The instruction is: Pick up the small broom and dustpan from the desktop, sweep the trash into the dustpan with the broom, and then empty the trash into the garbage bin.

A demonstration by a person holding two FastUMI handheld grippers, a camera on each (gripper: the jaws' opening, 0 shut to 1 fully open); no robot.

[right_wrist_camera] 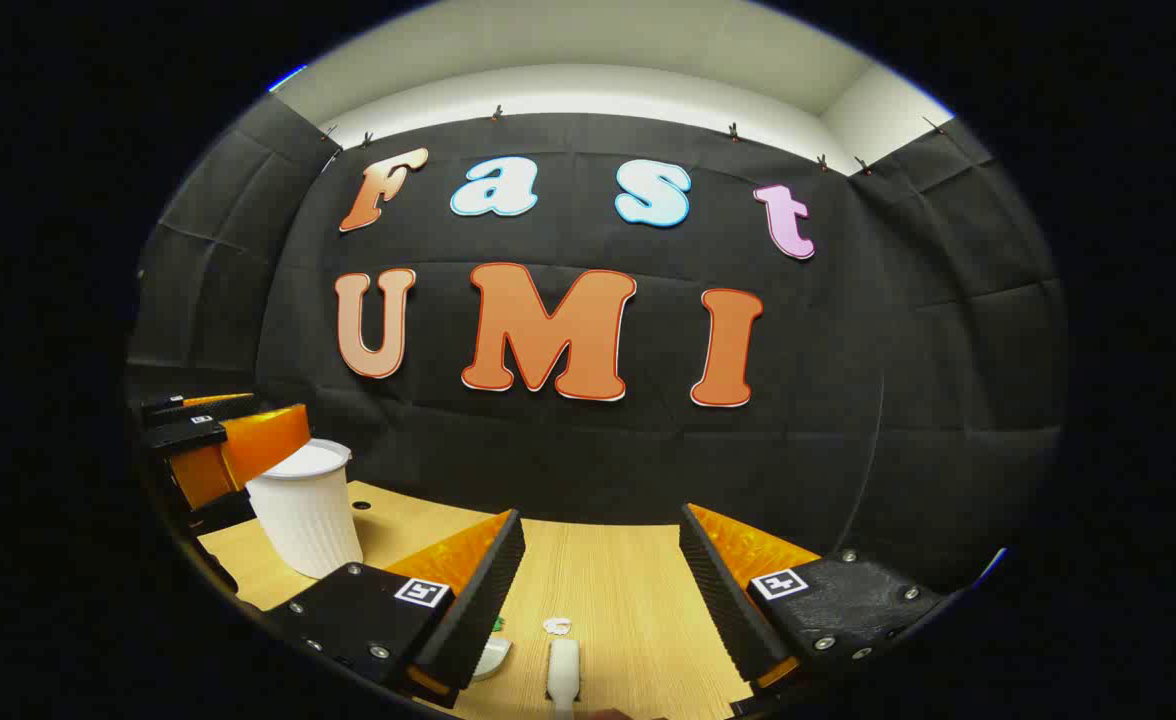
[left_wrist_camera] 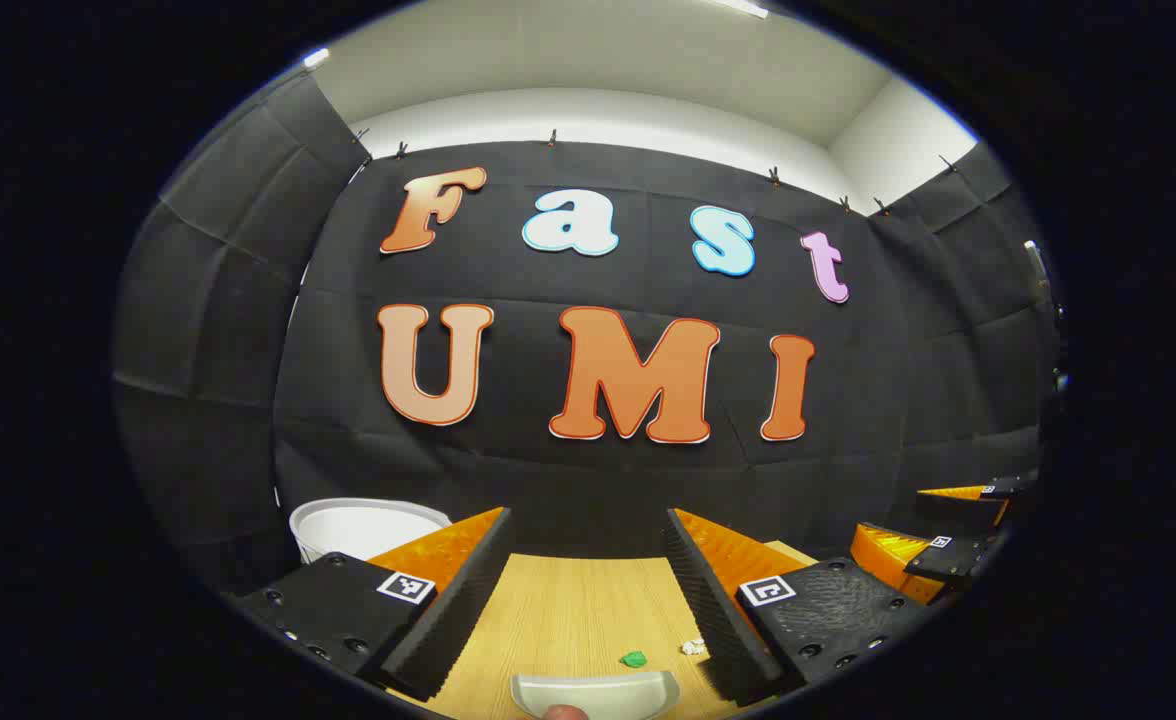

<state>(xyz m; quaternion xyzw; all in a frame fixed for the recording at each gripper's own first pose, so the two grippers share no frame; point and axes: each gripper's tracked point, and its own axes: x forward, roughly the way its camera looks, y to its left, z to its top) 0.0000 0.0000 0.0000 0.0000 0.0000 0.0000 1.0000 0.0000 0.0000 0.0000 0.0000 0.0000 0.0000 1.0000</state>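
Note:
My left gripper (left_wrist_camera: 589, 516) hangs open over the wooden desktop (left_wrist_camera: 568, 610), nothing between its fingers. Just below it lies the white dustpan (left_wrist_camera: 593, 692), with a green scrap (left_wrist_camera: 634, 658) and a crumpled white scrap (left_wrist_camera: 693, 647) beside it. My right gripper (right_wrist_camera: 602, 514) is open too, and above the desk. Under it lies a narrow white piece that looks like the small broom (right_wrist_camera: 563, 672), with a white scrap (right_wrist_camera: 556, 626) just beyond its end. An edge of the dustpan (right_wrist_camera: 493, 657) shows by the left finger. The white ribbed garbage bin (right_wrist_camera: 306, 510) stands at the left.
The bin (left_wrist_camera: 363, 525) stands on the desk's far left, close to the black cloth wall. The right gripper (left_wrist_camera: 898, 518) shows at the right of the left gripper view; the left gripper (right_wrist_camera: 273, 410) shows beside the bin in the right gripper view.

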